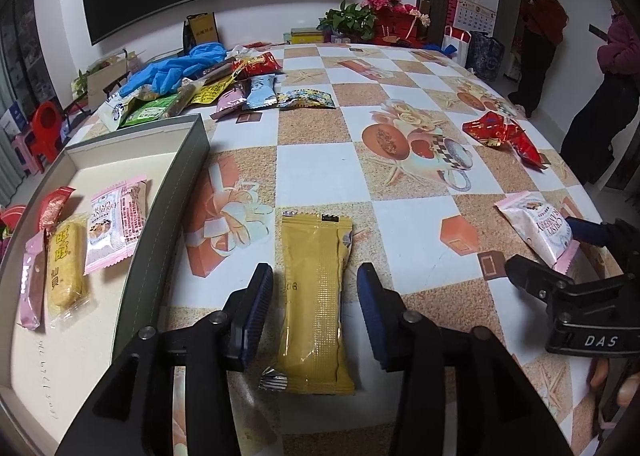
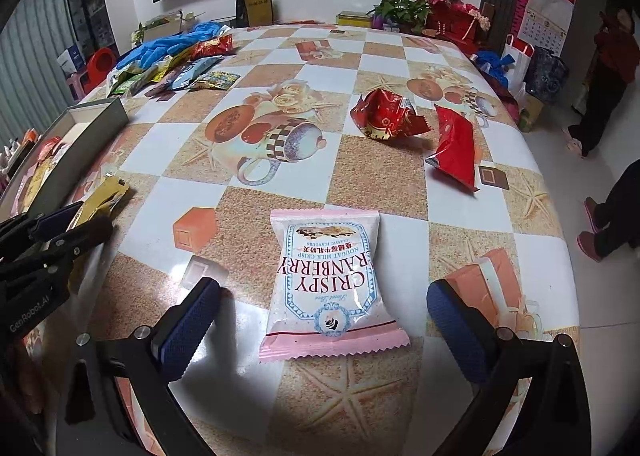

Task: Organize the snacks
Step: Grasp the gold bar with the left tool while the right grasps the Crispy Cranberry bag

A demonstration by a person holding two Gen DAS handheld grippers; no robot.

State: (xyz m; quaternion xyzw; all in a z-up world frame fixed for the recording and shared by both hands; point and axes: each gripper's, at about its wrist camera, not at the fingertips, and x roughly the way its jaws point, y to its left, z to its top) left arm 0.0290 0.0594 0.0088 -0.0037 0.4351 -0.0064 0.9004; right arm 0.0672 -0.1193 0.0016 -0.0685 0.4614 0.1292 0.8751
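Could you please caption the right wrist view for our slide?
Open right gripper straddles a pink cranberry snack packet lying on the checked table.

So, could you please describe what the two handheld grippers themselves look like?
Both are black, angular plastic linkages with silver pivot bolts. Each finger ends in a dark blue textured pad. The left gripper carries white "GenRobot.AI" lettering on its body, visible in the right wrist view; the right gripper shows white "DAS" lettering, visible in the left wrist view. No cables are visible.
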